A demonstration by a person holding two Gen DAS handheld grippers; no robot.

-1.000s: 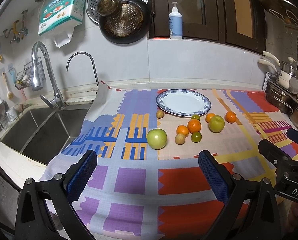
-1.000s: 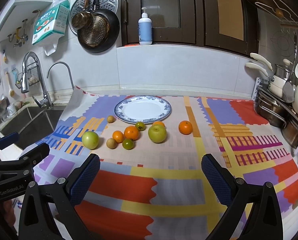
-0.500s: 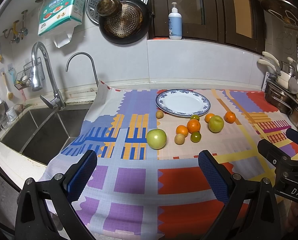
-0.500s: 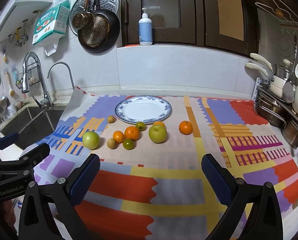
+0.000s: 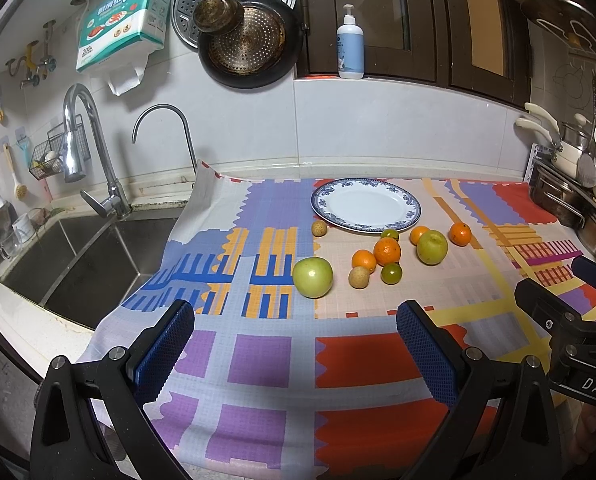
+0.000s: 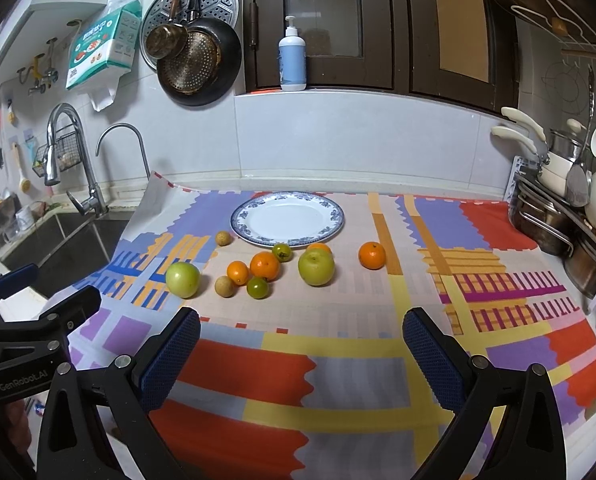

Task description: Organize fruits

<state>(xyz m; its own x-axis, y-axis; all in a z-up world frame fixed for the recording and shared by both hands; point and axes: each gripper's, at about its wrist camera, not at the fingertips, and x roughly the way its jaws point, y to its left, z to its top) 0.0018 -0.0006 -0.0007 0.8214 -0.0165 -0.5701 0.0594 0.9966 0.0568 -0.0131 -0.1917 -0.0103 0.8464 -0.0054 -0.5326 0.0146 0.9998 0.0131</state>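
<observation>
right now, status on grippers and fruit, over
Left gripper open, empty; right gripper open, empty. Fruit loose on cloth, plate bare. Nothing between grippers and fruit.

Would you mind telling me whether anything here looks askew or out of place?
The patterned cloth is rucked up against the back wall near the sink, its corner standing upright. The plate holds nothing; every fruit lies loose on the cloth.

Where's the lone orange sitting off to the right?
In the right wrist view, the orange lies on the cloth, right of the apple and below the plate's right edge.
</observation>
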